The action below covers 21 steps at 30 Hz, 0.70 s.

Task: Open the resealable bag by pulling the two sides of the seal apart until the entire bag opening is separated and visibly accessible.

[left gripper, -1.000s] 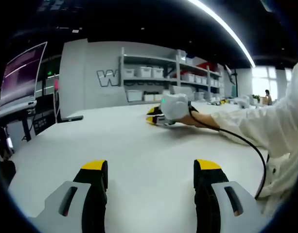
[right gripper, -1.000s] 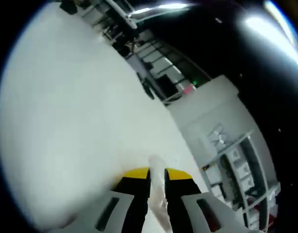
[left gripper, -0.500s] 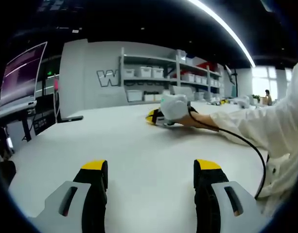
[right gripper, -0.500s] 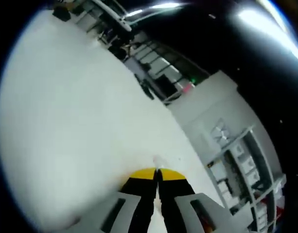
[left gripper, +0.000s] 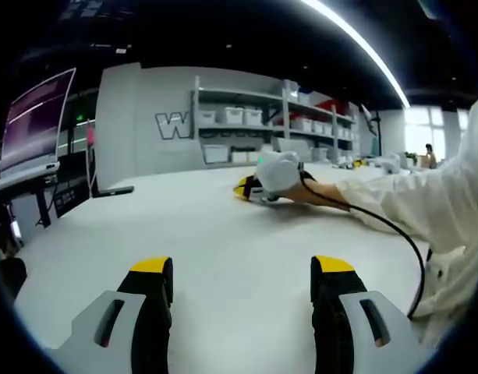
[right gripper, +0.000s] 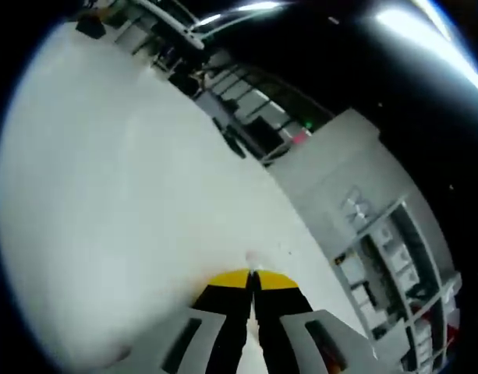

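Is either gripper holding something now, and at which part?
The right gripper is shut on a thin edge of the clear bag. The left gripper is open, holding nothing.

The left gripper [left gripper: 240,273] has black jaws tipped yellow on grey bodies (the right gripper [right gripper: 250,278] matches). The table [left gripper: 223,234] is plain white, the sleeve [left gripper: 426,199] at frame right white too.

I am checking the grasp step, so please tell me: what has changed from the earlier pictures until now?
The right tool closed: a second ago its jaws stood apart around a thin clear bag edge; now they are pressed together, a sliver of the bag showing at the tips. The left tool stayed open and empty above the white table.
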Motion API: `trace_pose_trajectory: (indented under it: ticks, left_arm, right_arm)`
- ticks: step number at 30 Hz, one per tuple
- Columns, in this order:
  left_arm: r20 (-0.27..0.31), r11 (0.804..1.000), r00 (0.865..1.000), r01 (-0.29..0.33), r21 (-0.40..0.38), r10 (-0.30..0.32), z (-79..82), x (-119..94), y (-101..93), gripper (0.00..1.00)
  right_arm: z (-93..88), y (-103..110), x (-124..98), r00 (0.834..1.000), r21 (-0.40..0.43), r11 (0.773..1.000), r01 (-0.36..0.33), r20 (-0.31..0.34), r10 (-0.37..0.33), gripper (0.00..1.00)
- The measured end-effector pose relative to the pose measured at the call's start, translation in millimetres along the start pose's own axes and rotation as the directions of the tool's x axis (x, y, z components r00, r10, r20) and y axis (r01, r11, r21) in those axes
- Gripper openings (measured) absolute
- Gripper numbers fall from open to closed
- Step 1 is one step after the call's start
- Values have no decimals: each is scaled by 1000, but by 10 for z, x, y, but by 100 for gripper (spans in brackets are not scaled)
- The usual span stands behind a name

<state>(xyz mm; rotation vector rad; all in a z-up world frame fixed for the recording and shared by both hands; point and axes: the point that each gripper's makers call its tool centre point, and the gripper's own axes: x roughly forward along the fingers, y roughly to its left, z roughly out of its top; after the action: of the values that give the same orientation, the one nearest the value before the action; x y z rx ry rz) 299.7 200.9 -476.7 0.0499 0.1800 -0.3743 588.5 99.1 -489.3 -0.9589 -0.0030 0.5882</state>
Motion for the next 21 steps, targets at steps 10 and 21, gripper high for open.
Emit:
trace_pose_trajectory:
  ticks: [10, 21]
  left_arm:
    - [0, 1000, 1000, -3, 3, 3, 1, -31, 12, 72]
    - [3, 1000, 1000, -3, 2, 3, -9, -45, 19, 72]
  right_arm:
    - [2, -10, -5, 1000, -17, 1000, -2, -4, 2, 0]
    - [99, -318, -83, 998, -36, 997, 66, 15, -66, 0]
